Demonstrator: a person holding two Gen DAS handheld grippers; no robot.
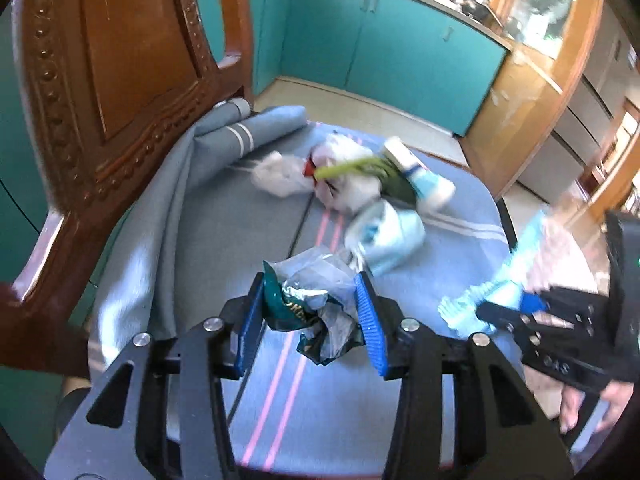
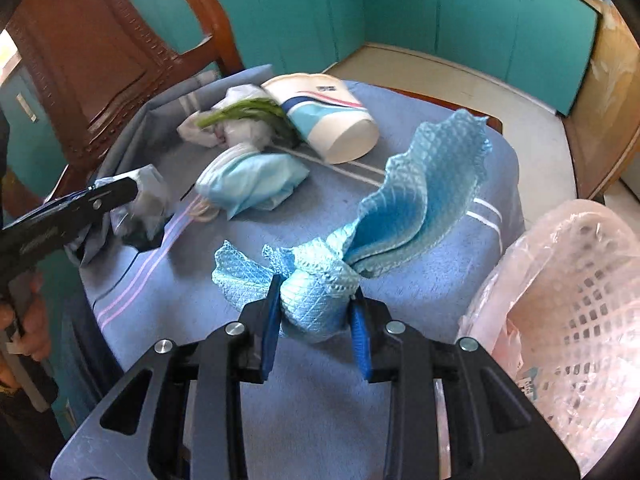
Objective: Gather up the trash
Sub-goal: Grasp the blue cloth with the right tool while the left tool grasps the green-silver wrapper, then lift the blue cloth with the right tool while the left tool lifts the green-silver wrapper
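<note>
Left wrist view shows the left hand-held gripper (image 1: 310, 312) pinching a crumpled wrapper (image 1: 308, 300), green foil tangled with clear plastic, its blue pads pressed into both sides of the wad just above the blue striped cloth (image 1: 224, 248) that covers the seat. Beyond the wrapper, farther along the cloth, lie a face mask (image 1: 384, 236), a paper cup (image 1: 420, 176) on its side, a green stalk (image 1: 352, 166) and a white plastic bag (image 1: 280, 174), all bunched close together and touching. A carved wooden chair back (image 1: 120, 80) rises to the wrapper's left, with teal cabinets (image 1: 380, 48) behind. Right wrist view shows the right hand-held gripper (image 2: 316, 320) clamped on a blue waffle-weave wipe (image 2: 400, 208), the bunched middle squeezed between the pads while one end stands up and the other droops toward the cloth (image 2: 280, 380). To the right of the wipe sits a pink basket (image 2: 580, 300) lined with a thin pink bag. To the wipe's left the other gripper (image 2: 120, 196) is seen with its wad, a hand (image 2: 28, 320) on its handle below.
</note>
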